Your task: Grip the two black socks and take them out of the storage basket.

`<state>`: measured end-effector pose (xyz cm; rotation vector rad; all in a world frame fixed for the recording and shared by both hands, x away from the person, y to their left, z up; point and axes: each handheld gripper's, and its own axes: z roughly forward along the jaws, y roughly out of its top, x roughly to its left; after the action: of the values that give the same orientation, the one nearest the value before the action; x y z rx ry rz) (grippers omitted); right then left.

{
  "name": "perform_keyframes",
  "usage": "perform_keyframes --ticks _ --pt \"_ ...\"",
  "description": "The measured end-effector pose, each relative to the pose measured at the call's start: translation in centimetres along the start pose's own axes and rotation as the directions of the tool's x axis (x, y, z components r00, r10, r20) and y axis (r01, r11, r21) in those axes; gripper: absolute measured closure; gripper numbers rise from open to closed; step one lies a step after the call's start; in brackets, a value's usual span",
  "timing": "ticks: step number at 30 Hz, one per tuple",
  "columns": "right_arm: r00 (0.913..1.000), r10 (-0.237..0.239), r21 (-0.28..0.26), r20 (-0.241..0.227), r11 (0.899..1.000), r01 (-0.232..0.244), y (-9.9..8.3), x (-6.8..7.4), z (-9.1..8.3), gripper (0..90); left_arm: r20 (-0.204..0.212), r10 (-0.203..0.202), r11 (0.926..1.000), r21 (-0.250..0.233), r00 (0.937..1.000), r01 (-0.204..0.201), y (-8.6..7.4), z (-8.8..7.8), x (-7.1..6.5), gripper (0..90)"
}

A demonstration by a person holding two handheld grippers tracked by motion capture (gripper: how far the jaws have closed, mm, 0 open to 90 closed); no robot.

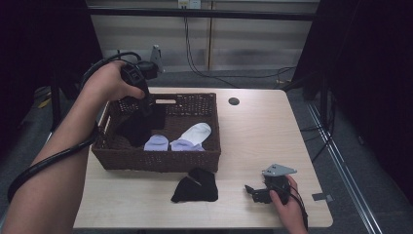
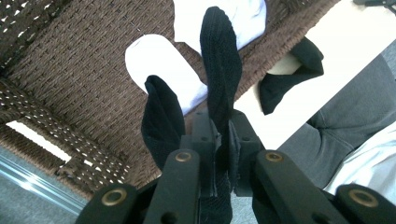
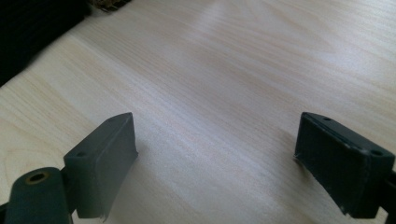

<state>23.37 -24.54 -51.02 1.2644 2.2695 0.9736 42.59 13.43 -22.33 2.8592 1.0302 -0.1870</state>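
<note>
My left tool (image 1: 141,100) hangs above the back-left part of the dark brown woven wicker basket (image 1: 156,160), its jaws pressed together on a black knitted sock (image 1: 139,127). The sock dangles straight down from the jaws, long axis vertical; in the left gripper view two dark lobes (image 2: 219,70) trail away from the tool toward the basket floor. I think that is one folded sock, though it could be a pair, since the cloth bunches at the jaws. Its lower end is inside the basket walls, above the woven bottom.

Right of it on the basket floor lie two pale lilac socks (image 1: 157,143) and a white sock (image 1: 197,132), close together. In front of the basket, on the light wooden worktop (image 1: 263,131), lies another black sock (image 1: 196,187) in a loose heap.

Furthest right, my right tool (image 1: 252,191) rests low on the worktop with its jaws wide apart and nothing between them, pointing left at that heap. So the loose sock lies just left of the right tool, well nearer to it than to my left, which is busy over the basket.
</note>
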Motion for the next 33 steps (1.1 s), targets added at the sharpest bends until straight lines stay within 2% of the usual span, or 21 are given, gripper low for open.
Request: perform_keyframes --ticks 7,14,20,27,28,33 --pt "1.0 0.002 0.002 0.0 1.0 -0.002 0.0 0.0 0.0 11.7 0.012 0.027 0.9995 -0.018 0.9996 -0.027 -0.7 -0.9 -1.2 83.2" --pt "1.0 0.003 0.001 -0.002 1.0 -0.003 0.0 0.0 0.0 11.7 0.019 0.078 0.9969 -0.012 0.9968 -0.077 -1.3 -1.4 -3.1 83.2" --pt "1.0 0.0 0.0 0.0 1.0 0.0 0.0 0.0 0.0 11.6 0.011 0.104 0.9943 -0.023 0.9945 -0.104 -1.9 -1.9 -4.9 83.2" --pt "1.0 0.004 -0.001 0.0 1.0 -0.004 0.0 0.0 0.0 11.6 0.016 0.15 0.9886 -0.02 0.9886 -0.149 -2.4 -1.5 -6.7 83.2" --pt "1.0 0.006 0.0 0.001 1.0 -0.006 0.0 0.0 0.0 11.6 0.017 0.173 0.9849 -0.017 0.9849 -0.172 -2.4 -1.4 -7.2 83.2" --pt "1.0 0.005 -0.001 -0.003 1.0 -0.005 0.0 0.0 0.0 11.6 0.024 0.2 0.9798 -0.017 0.9796 -0.199 -2.6 -1.1 -8.3 83.2"
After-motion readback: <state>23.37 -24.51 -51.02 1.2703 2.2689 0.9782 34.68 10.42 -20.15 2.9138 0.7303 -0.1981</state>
